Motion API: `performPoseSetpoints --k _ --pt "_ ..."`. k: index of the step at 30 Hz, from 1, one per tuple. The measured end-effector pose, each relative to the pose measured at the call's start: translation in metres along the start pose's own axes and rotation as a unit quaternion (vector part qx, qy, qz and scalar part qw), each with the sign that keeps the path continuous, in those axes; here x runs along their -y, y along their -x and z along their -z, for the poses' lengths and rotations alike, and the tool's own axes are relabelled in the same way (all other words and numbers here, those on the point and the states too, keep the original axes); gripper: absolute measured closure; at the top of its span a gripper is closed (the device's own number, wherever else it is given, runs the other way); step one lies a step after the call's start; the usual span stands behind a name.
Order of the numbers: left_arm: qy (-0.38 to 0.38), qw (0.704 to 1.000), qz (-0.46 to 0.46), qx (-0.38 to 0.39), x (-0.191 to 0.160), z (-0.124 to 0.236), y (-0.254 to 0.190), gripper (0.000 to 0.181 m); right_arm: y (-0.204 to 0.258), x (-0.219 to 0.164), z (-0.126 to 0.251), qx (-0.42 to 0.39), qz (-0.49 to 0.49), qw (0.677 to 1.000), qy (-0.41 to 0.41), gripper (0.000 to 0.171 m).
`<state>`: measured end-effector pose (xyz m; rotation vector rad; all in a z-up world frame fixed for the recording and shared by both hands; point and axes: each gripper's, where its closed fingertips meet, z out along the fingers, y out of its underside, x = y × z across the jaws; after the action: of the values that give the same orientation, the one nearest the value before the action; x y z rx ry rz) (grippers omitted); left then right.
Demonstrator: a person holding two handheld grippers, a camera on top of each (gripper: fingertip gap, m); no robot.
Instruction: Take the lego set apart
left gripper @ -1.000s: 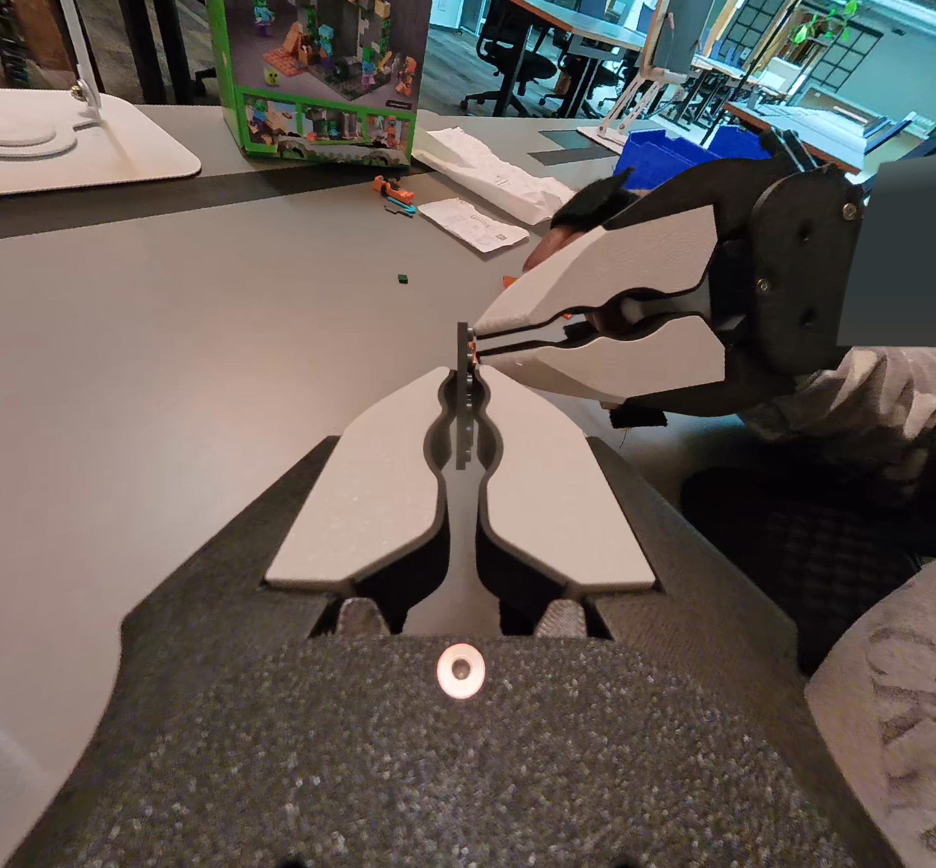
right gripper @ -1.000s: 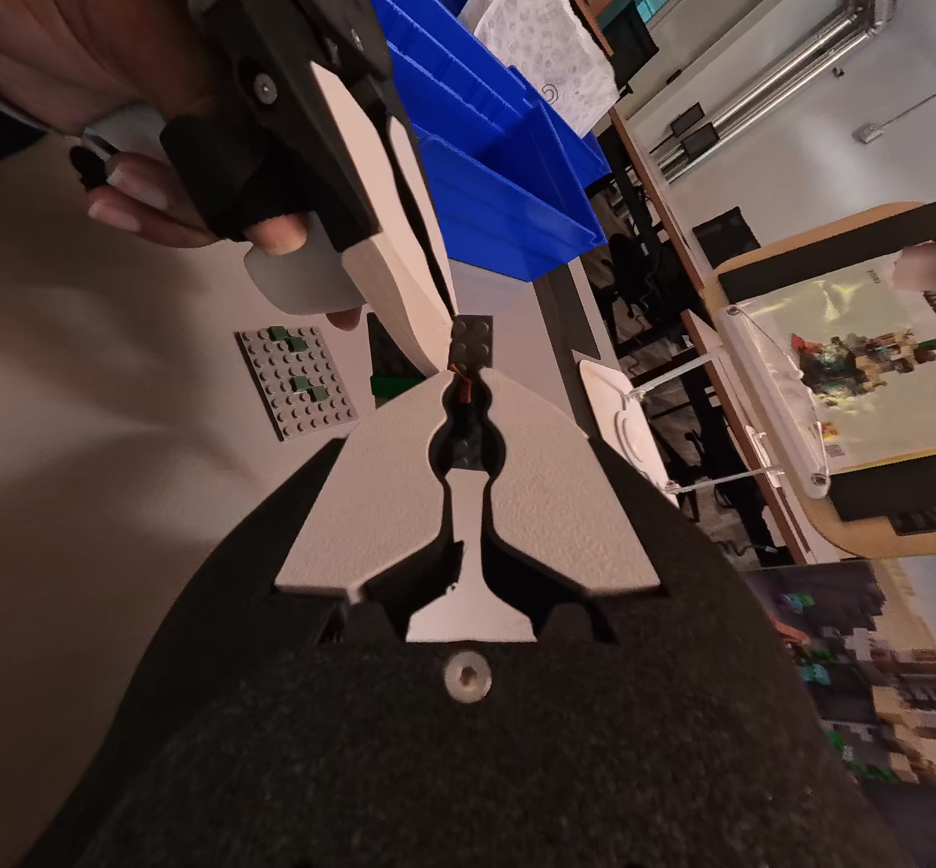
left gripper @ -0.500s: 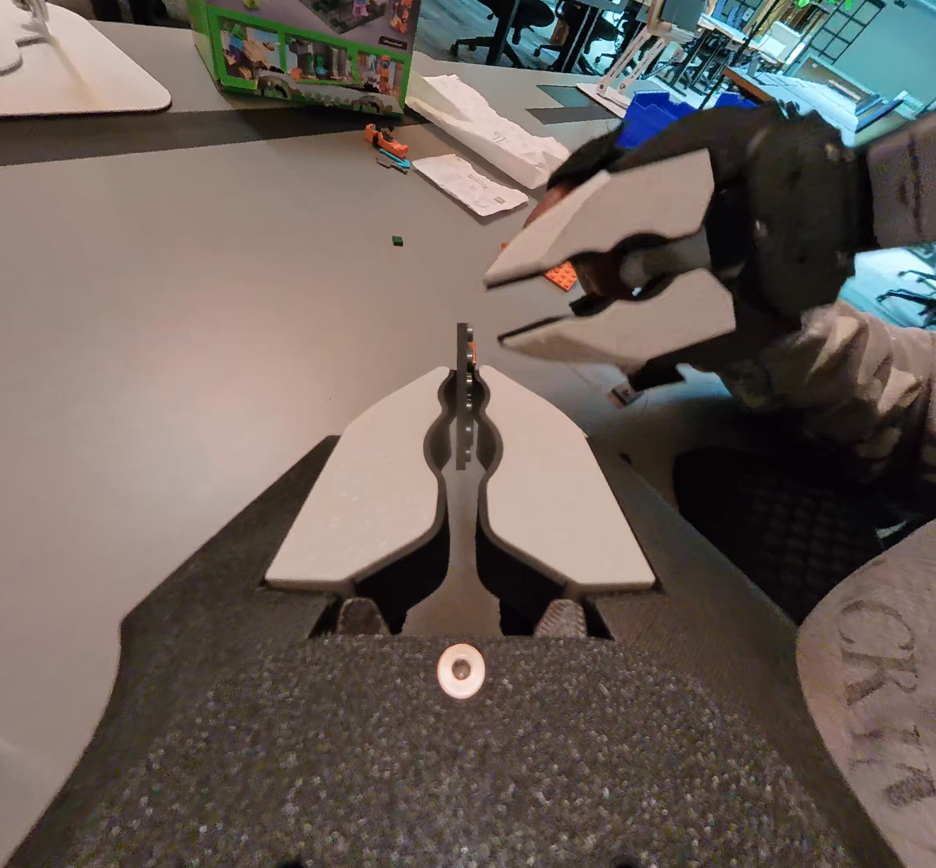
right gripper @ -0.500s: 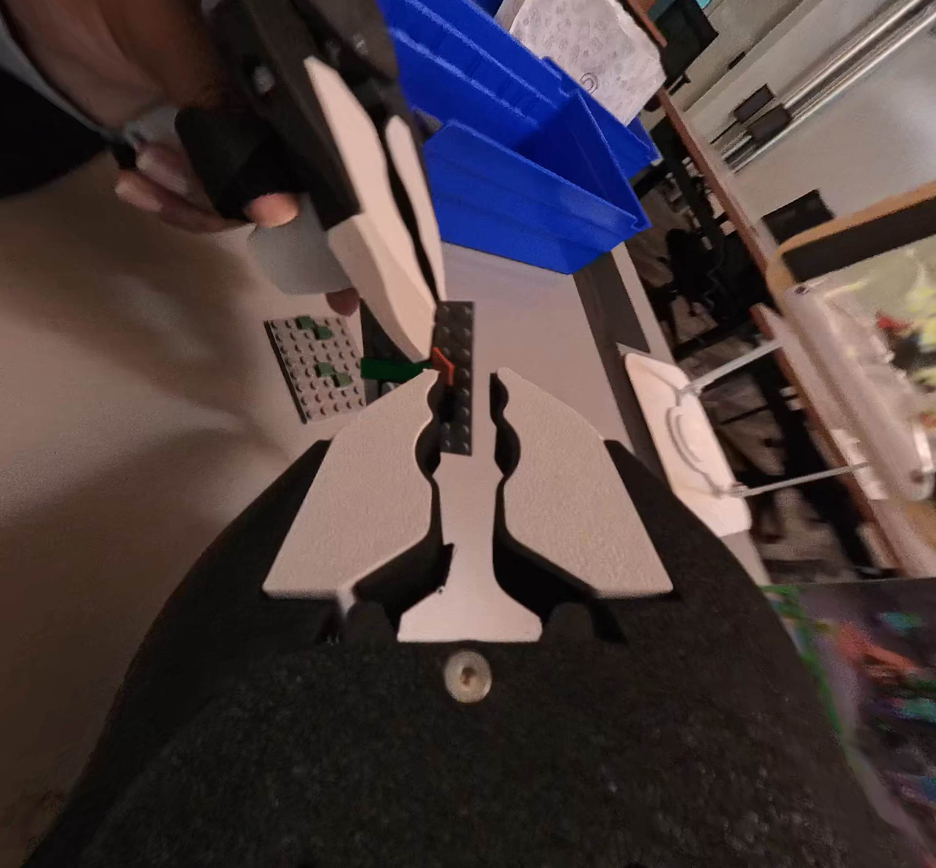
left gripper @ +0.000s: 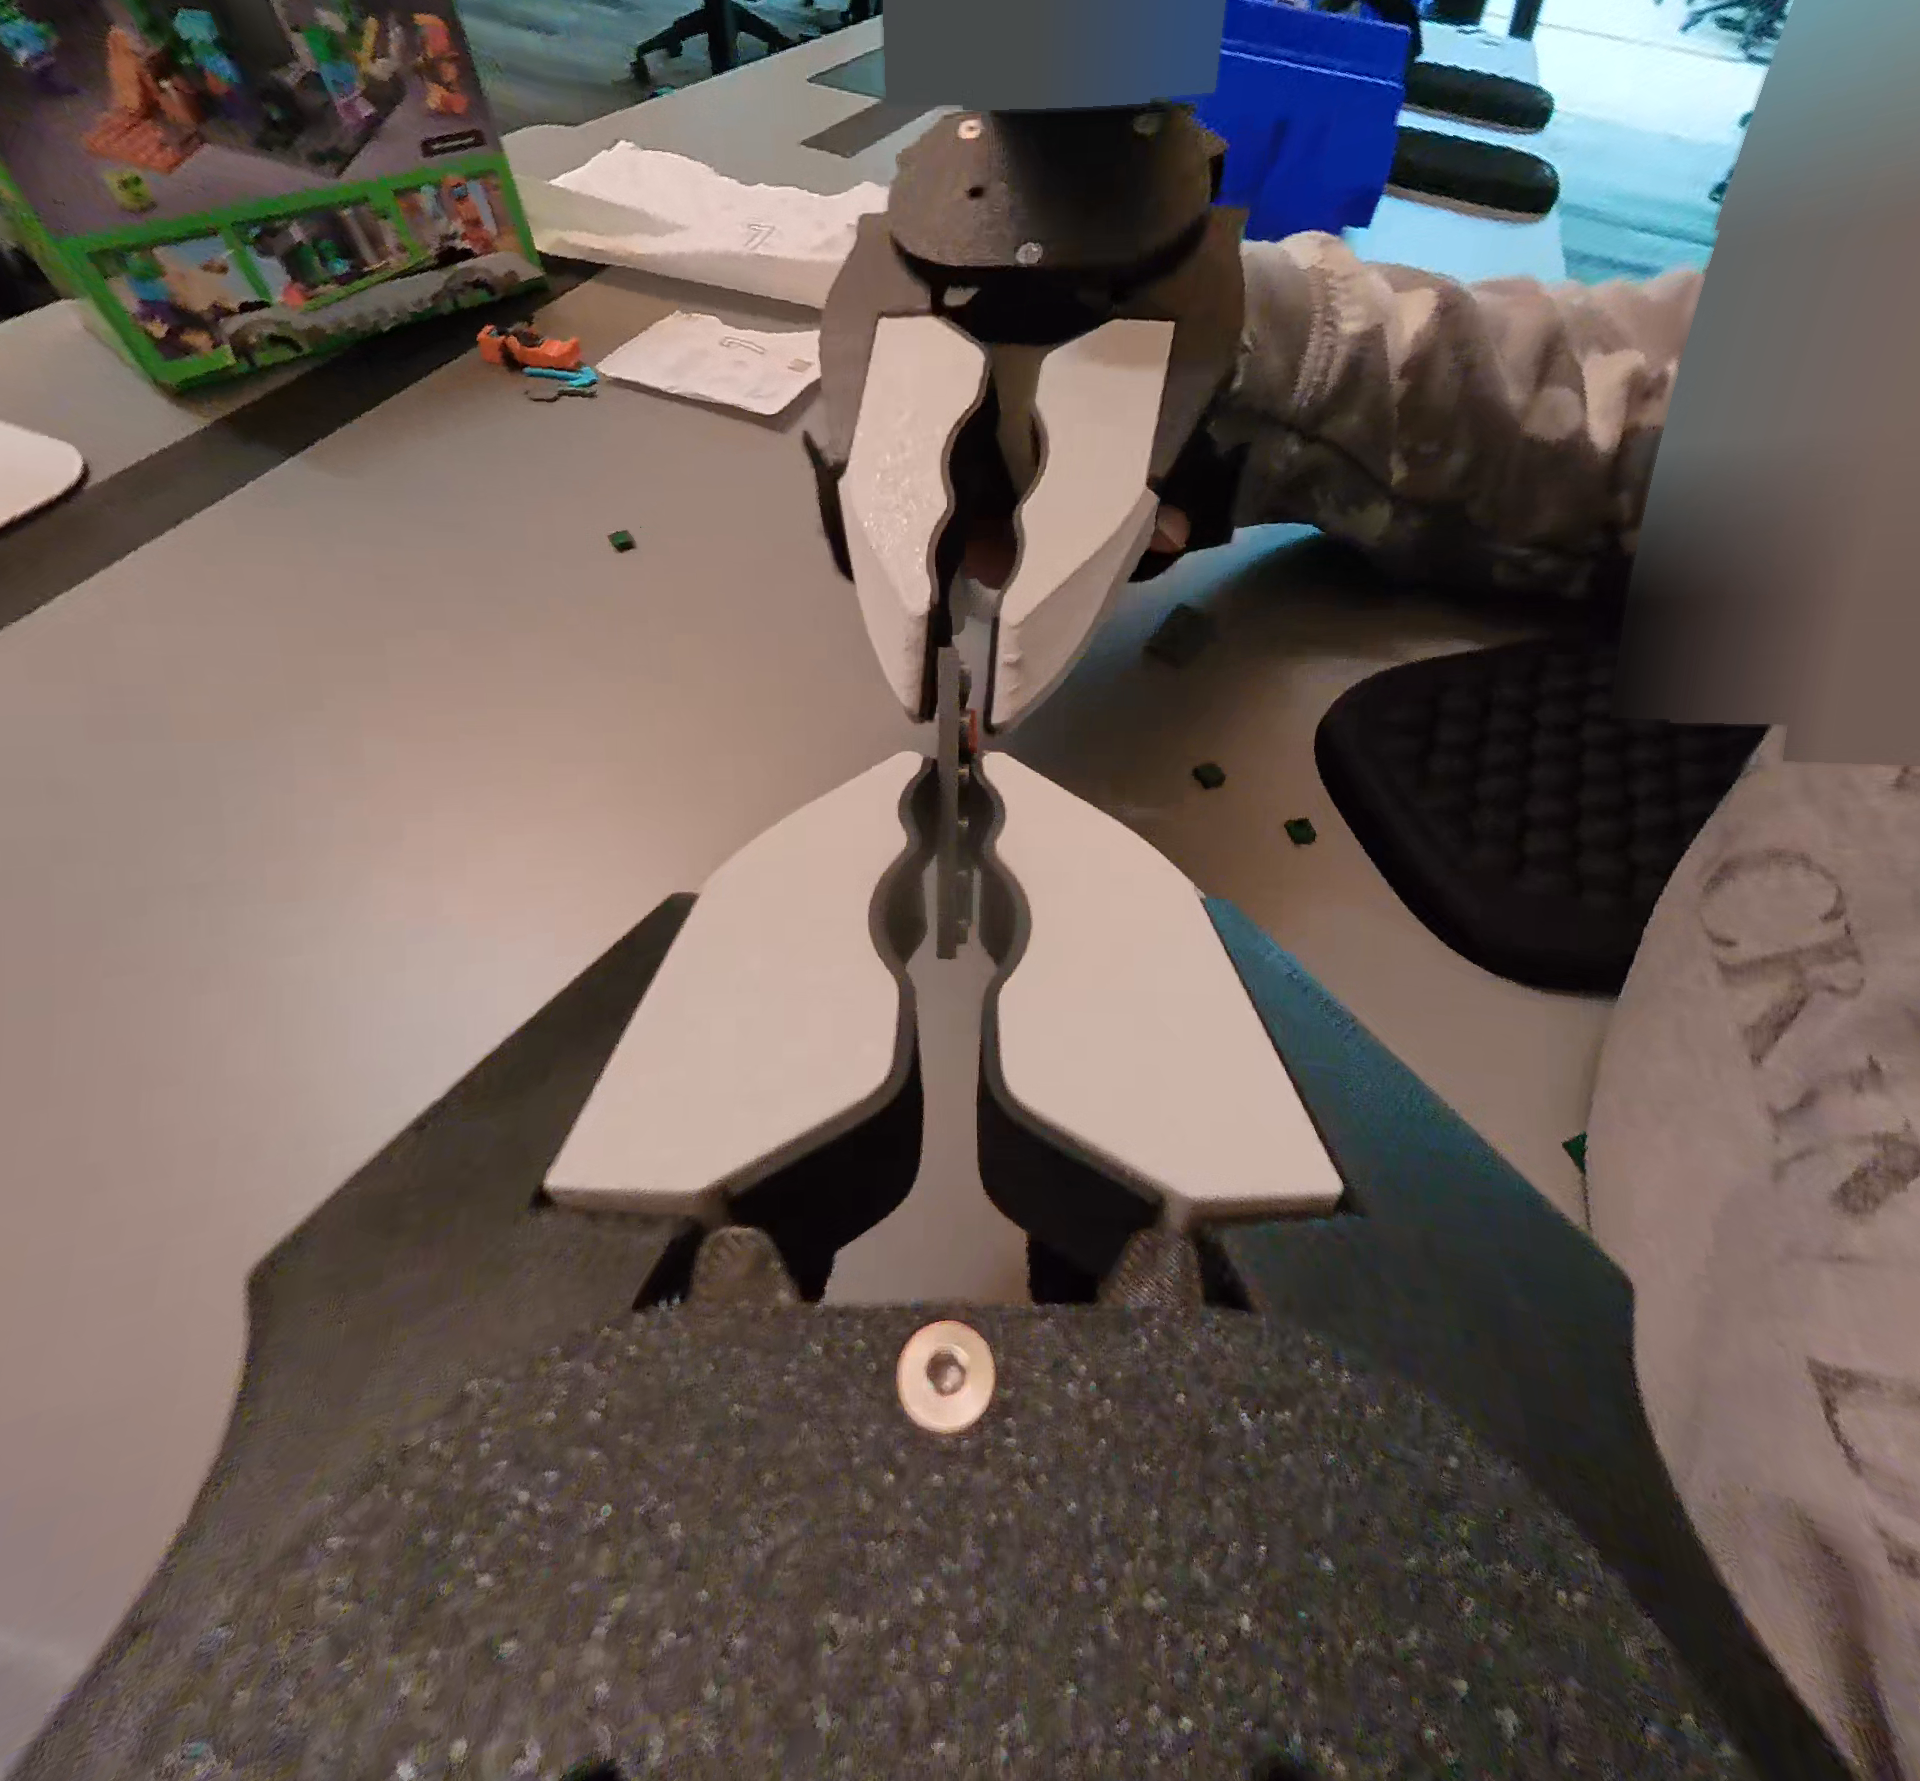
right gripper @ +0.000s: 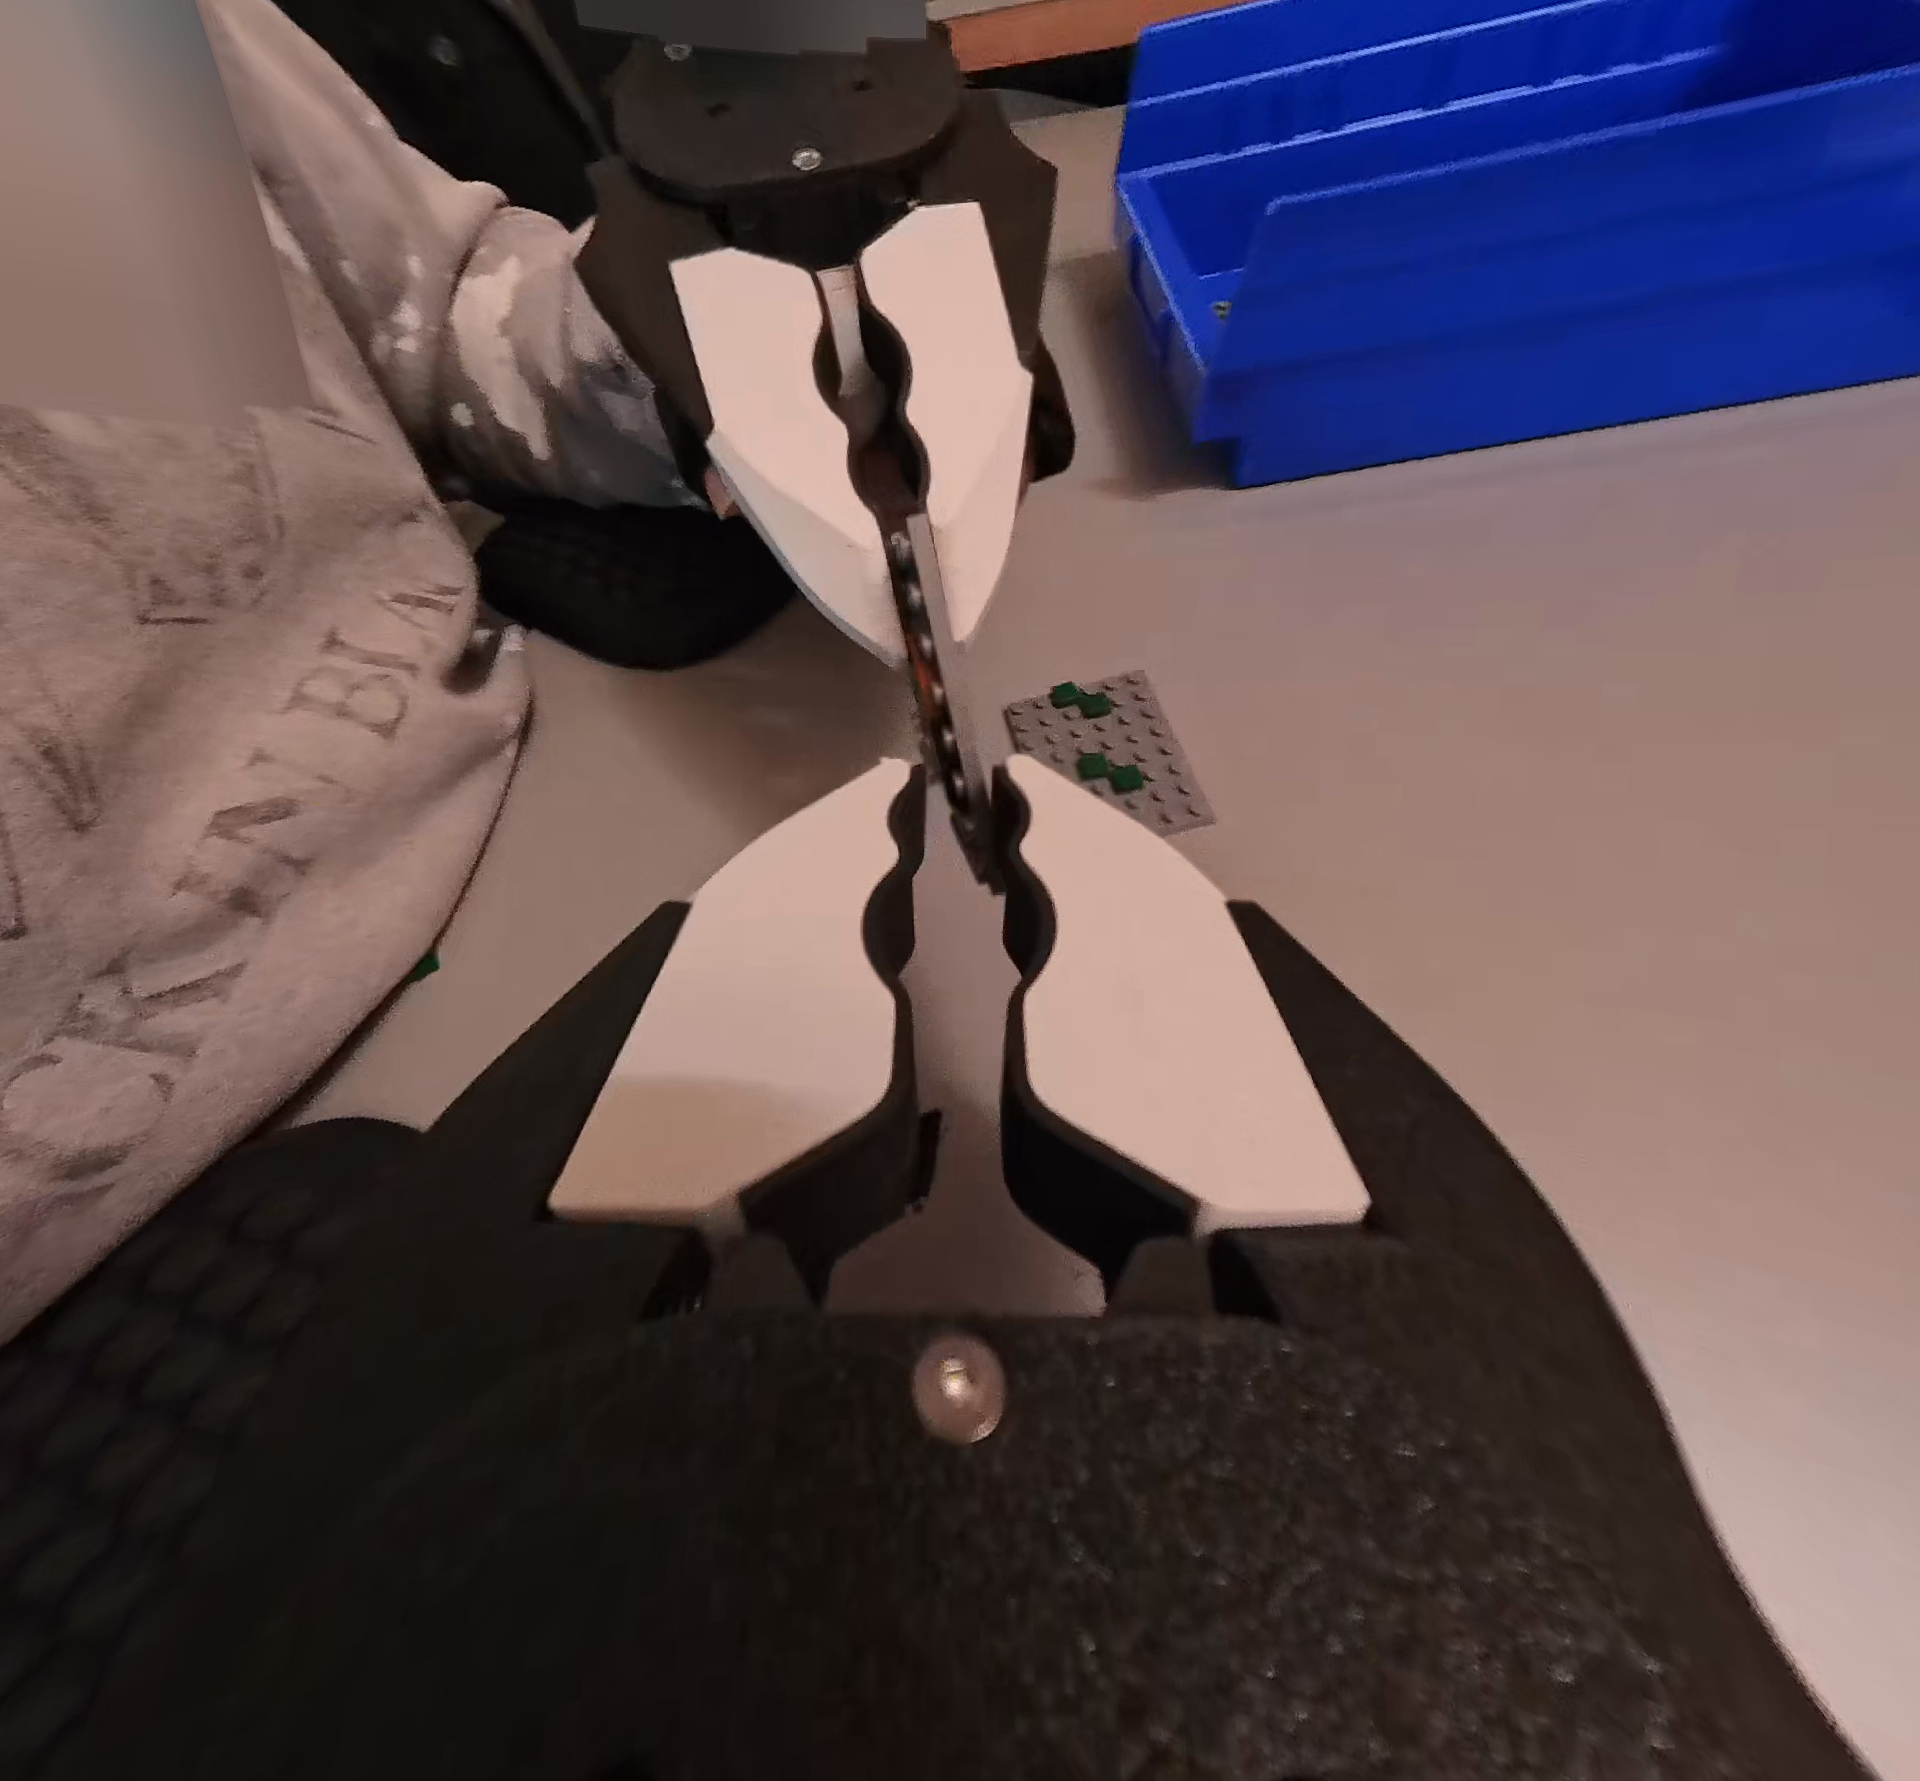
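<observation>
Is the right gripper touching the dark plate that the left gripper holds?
Cannot tell. In the right wrist view the right gripper sits around the dark plate end, but its jaws look slightly open. The left gripper clamps it.

Lettering shows on sweater (right gripper: 208, 692) and paper bags (left gripper: 727, 214).

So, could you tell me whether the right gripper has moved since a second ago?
Yes. In the left wrist view the right gripper has swung from the right side to straight ahead, now facing the dark plate end-on.
</observation>
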<state>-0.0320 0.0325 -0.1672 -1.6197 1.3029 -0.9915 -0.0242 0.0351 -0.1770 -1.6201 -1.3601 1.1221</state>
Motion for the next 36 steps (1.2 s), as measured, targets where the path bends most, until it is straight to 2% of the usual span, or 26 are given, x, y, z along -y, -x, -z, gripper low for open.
performPoseSetpoints --k 3,7,10,13,16,18,20,24,27,30,36 --pt "-0.002 1.0 -0.013 -0.008 0.0 0.0 -0.005 0.175 0.007 -0.001 -0.002 0.023 0.004 1.0 0.0 0.164" --pt "-0.049 0.998 0.007 -0.032 0.013 0.008 -0.006 0.171 0.013 0.012 0.01 0.074 -0.04 0.995 -0.052 0.165" --pt "-0.073 0.995 0.037 -0.065 0.019 0.011 -0.011 0.174 0.017 0.02 0.016 0.11 -0.071 0.987 -0.09 0.166" --pt "-0.088 0.99 0.076 -0.083 0.024 0.012 -0.013 0.176 0.019 0.018 0.012 0.118 -0.08 0.986 -0.087 0.166" --pt "-0.09 0.986 0.133 -0.054 0.022 0.012 0.004 0.176 0.001 0.02 0.009 0.039 -0.06 0.994 -0.083 0.164" --pt "-0.083 0.984 0.156 -0.019 0.018 0.013 0.018 0.176 -0.017 0.024 0.011 -0.058 -0.01 0.996 -0.072 0.162" --pt "-0.078 0.98 0.181 0.001 0.014 0.014 0.028 0.176 -0.027 0.034 0.015 -0.146 0.06 0.986 -0.059 0.162" --pt "-0.067 0.974 0.217 0.018 0.007 0.013 0.037 0.176 -0.027 0.034 0.002 -0.236 0.162 0.958 0.018 0.158" --pt "-0.064 0.972 0.226 0.024 0.005 0.012 0.038 0.176 -0.031 0.024 -0.008 -0.272 0.199 0.939 0.062 0.156" --pt "-0.061 0.971 0.227 0.031 0.004 0.012 0.038 0.176 -0.034 0.024 -0.009 -0.283 0.185 0.939 0.058 0.162" --pt "-0.063 0.973 0.219 0.04 0.006 0.012 0.037 0.176 -0.034 0.026 -0.01 -0.293 0.17 0.939 0.06 0.159"
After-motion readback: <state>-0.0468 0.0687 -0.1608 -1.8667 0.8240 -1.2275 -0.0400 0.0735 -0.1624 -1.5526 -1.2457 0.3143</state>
